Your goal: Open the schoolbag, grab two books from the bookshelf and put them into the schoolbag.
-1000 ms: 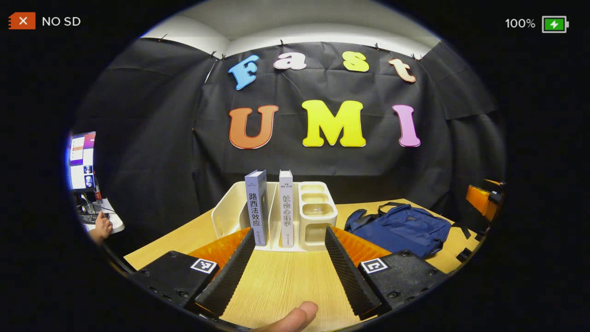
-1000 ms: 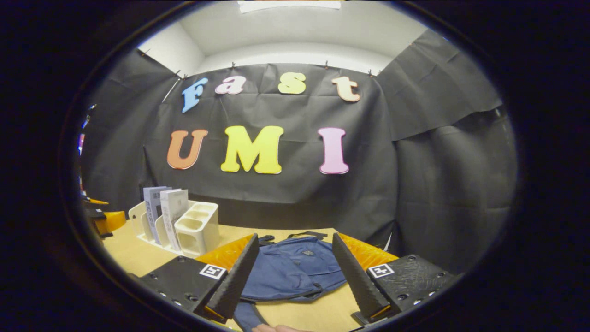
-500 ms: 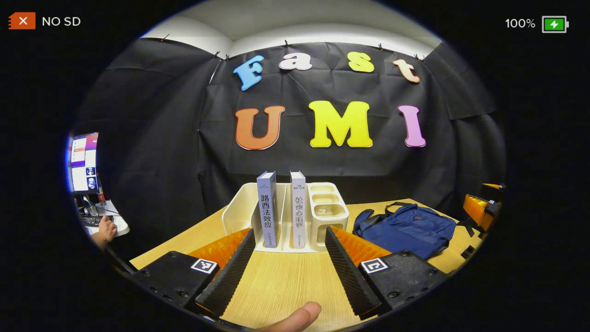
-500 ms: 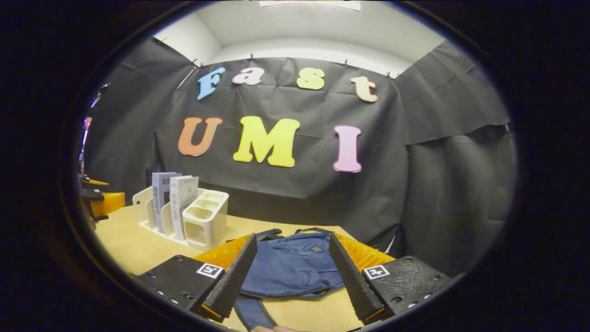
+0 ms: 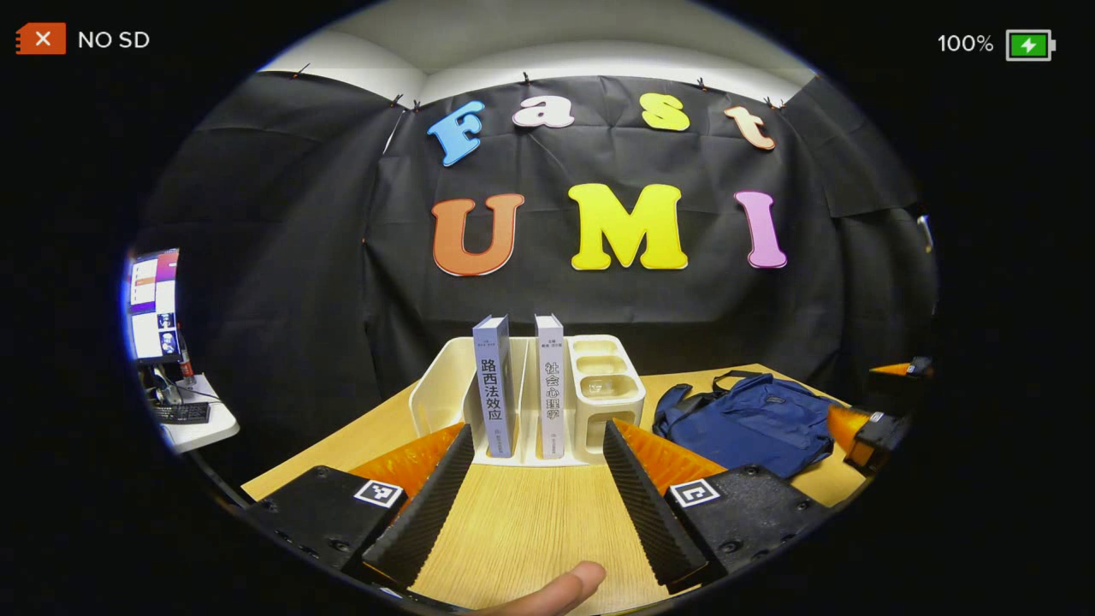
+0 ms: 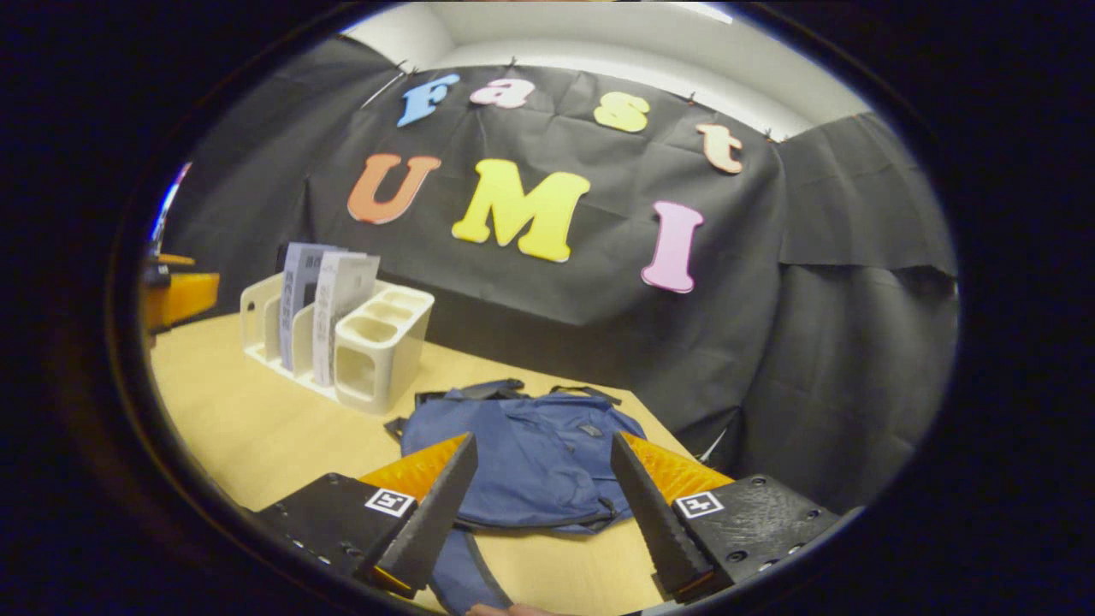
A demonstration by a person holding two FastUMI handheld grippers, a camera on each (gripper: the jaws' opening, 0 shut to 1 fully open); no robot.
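While your right gripper (image 6: 535, 505) hangs spread above the shut bag (image 6: 530, 462) lying right of the books (image 5: 522, 385), pinching loose cloth beside the zip risks dragging it; left gripper (image 5: 535, 505) spread too.

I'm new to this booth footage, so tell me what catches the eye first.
Two upright books stand side by side in a cream rack on the wooden table, straight ahead of the open left tool. To their right a blue schoolbag lies flat and closed, with the open right tool hovering over it.
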